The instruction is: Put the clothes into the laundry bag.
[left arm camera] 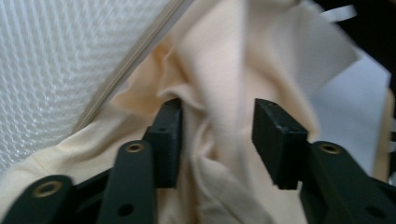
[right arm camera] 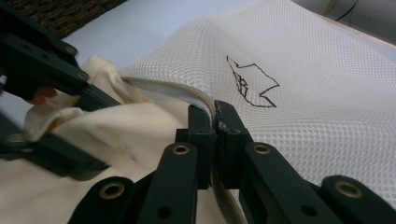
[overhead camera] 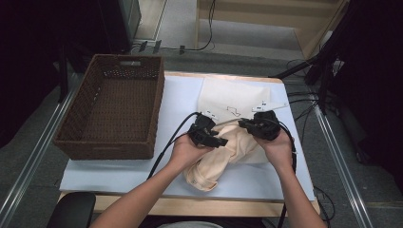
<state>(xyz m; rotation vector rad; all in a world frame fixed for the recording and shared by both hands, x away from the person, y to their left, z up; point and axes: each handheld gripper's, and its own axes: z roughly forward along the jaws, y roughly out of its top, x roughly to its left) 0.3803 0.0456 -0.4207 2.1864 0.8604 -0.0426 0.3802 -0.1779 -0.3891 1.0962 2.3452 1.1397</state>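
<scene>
On a white-covered table [overhead camera: 119, 171] beside a wicker basket [overhead camera: 111, 107], the right gripper [right arm camera: 214, 116] pinches a mesh bag's [right arm camera: 317, 93] zipper edge while the left gripper's [left arm camera: 217, 135] spread jaws straddle a cream garment [left arm camera: 224, 70].

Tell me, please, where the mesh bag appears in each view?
High view: mesh bag at table centre, beyond both grippers.
Left gripper view: upper left, above the cream garment.
Right gripper view: right half, its edge pinched in the jaws.
Shared landmark: the bag's zipper edge meeting the garment.
</scene>
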